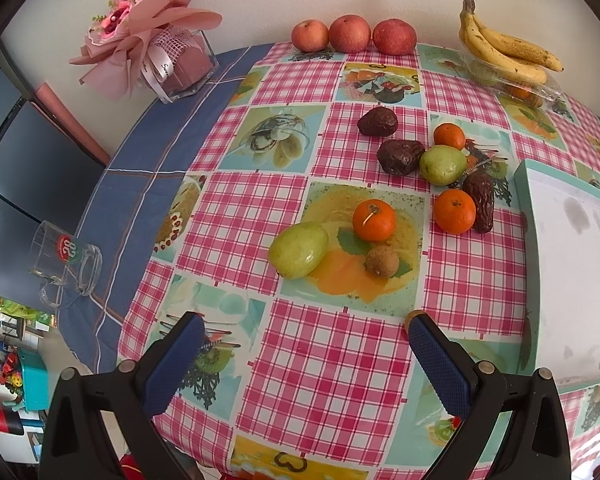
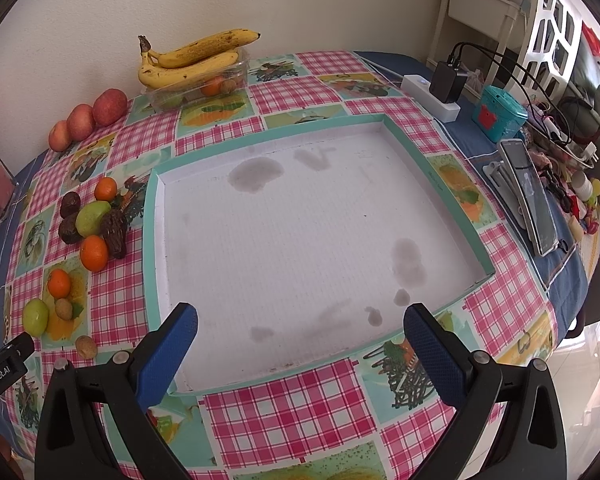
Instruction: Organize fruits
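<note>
On the pink-checked plastic tablecloth (image 1: 300, 360), seen from the left wrist, the left gripper (image 1: 306, 330) hangs with its blue-padded fingers spread wide and nothing between them. Ahead lie a pale green oval fruit (image 1: 299, 249), long axis slanting up to the right, a stemmed orange mandarin (image 1: 374, 221) and a small brown round fruit (image 1: 382, 261), all close together. Farther back sits a cluster: two more mandarins, another green fruit (image 1: 442, 164) and three dark wrinkled fruits. Three red apples (image 1: 350, 34) line the wall edge. A clear plastic punnet (image 1: 540, 90) at the far right holds small fruit, with a yellow spotted banana bunch (image 1: 508, 50) lying across its top, stems toward the wall. Bare cloth stretches between the gripper and the nearest fruit.

From the right wrist, the right gripper (image 2: 300, 316) is likewise wide open and holds nothing, poised over the near rim of a shallow white stained tray with a teal border (image 2: 150, 240). The tray holds no fruit. The loose fruit lies just left of its left wall; a white power strip (image 2: 430, 98) and a standing phone (image 2: 528, 196) are well to the right.
</note>
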